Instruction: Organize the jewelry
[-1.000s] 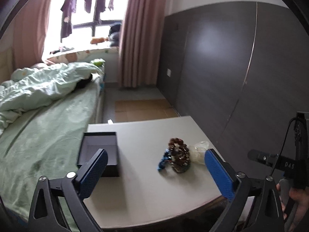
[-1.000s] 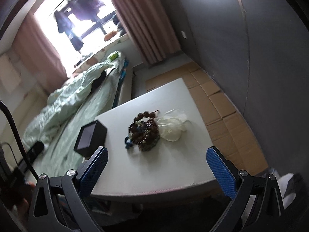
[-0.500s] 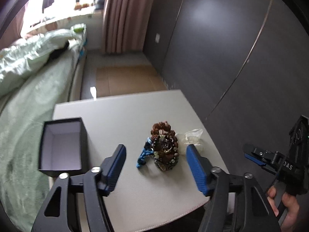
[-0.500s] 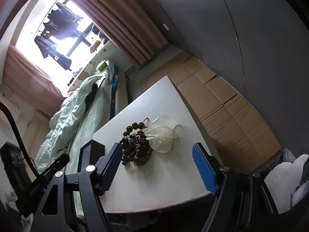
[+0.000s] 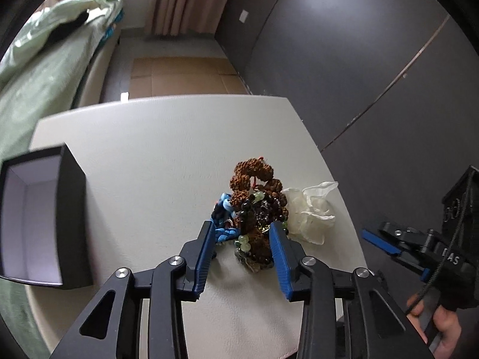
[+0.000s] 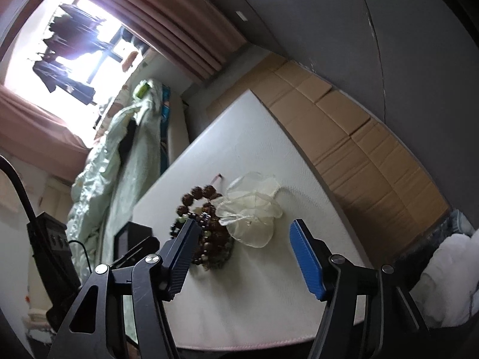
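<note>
Table (image 5: 155,155) is plain off-white. Box (image 5: 71,209) is black outside, pale lilac-white inside. Bead pile (image 5: 254,209): rough brown beads, dark glossy ones, some light green. Braided cord (image 5: 223,209) is blue w/ lighter blue. Pouch (image 6: 251,209) is sheer cream. Both grippers: black frame, blue ribbed pads (image 6: 307,260).

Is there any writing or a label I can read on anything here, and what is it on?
"AS", perhaps with a letter hidden before it by a cable: white letters on the black body of the right claw, seen from the left camera.
Nothing readable on the black box, the bead bracelets or the sheer pouch.
</note>
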